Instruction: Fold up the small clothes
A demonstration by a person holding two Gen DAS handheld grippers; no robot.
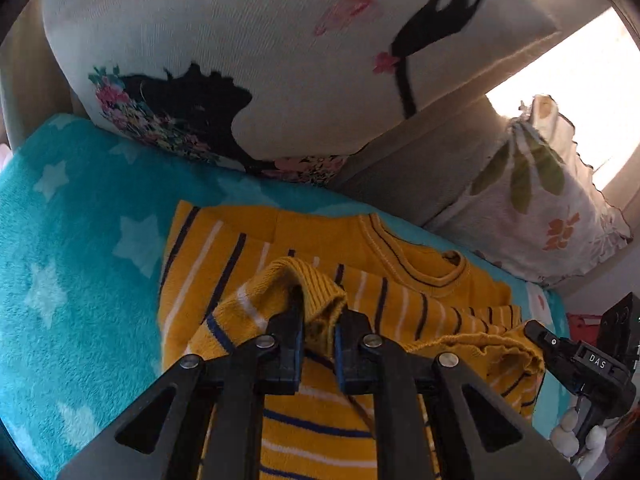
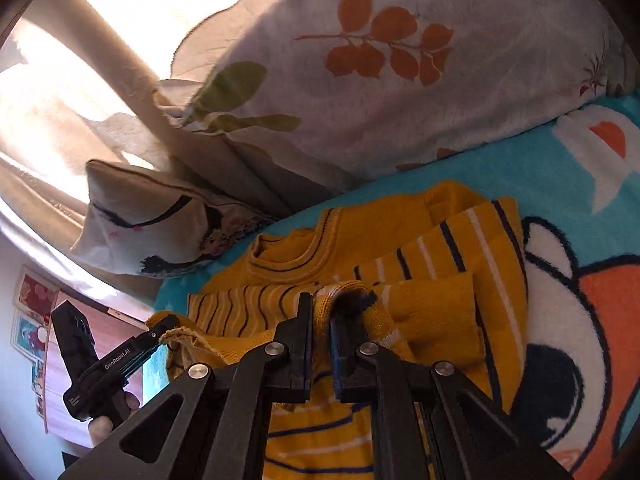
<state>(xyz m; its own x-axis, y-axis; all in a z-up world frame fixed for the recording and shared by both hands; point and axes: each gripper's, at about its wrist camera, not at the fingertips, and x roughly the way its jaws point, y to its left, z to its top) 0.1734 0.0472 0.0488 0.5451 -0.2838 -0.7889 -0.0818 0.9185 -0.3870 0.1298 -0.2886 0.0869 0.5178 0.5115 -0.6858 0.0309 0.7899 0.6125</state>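
On the star-print blanket (image 1: 72, 240), both the left gripper (image 1: 320, 332) and right gripper (image 2: 322, 336) pinch the yellow striped sweater's (image 1: 240, 264) hem, mid-fold, needing an even carry toward the collar (image 1: 424, 268).

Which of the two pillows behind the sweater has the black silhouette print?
The white pillow leaning over the star-patterned end of the teal blanket. It carries a black figure with flowers; the other pillow, beyond the sweater's collar, shows only green and orange leaves.
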